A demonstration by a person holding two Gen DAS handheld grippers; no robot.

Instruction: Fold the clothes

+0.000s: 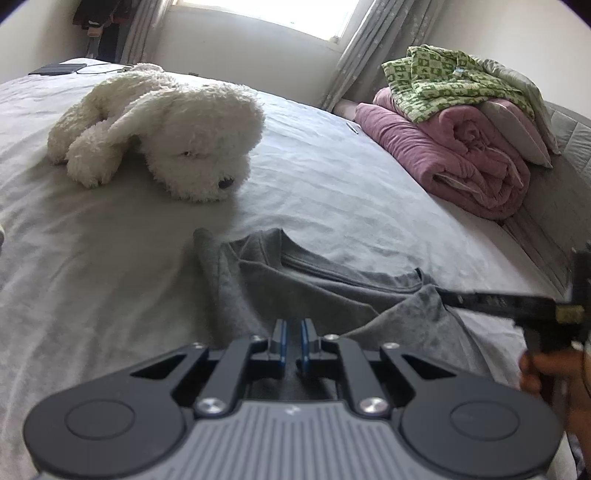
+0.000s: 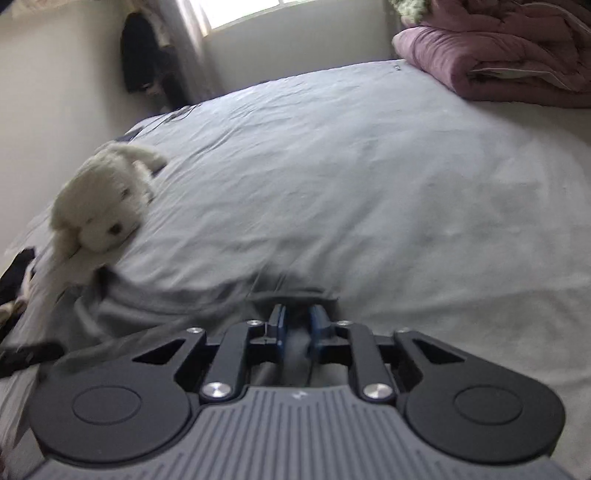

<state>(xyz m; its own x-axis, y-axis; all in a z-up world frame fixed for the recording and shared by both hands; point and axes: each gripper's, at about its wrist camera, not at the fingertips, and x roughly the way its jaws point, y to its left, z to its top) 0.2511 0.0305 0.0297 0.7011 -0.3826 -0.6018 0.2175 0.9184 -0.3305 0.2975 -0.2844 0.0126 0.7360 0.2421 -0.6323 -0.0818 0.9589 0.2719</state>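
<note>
This is a bedroom in a home. A wide bed with a wrinkled pale grey sheet (image 1: pixel 332 177) fills both views. A fluffy white plush dog (image 1: pixel 166 129) lies on it, and a rolled pink quilt (image 1: pixel 461 158) topped with a green-and-white patterned blanket (image 1: pixel 443 81) sits at one side. Pale patterned curtains (image 1: pixel 369 55) frame a bright window (image 1: pixel 266 11), and dark clothing (image 2: pixel 142 55) hangs in the corner.
</note>
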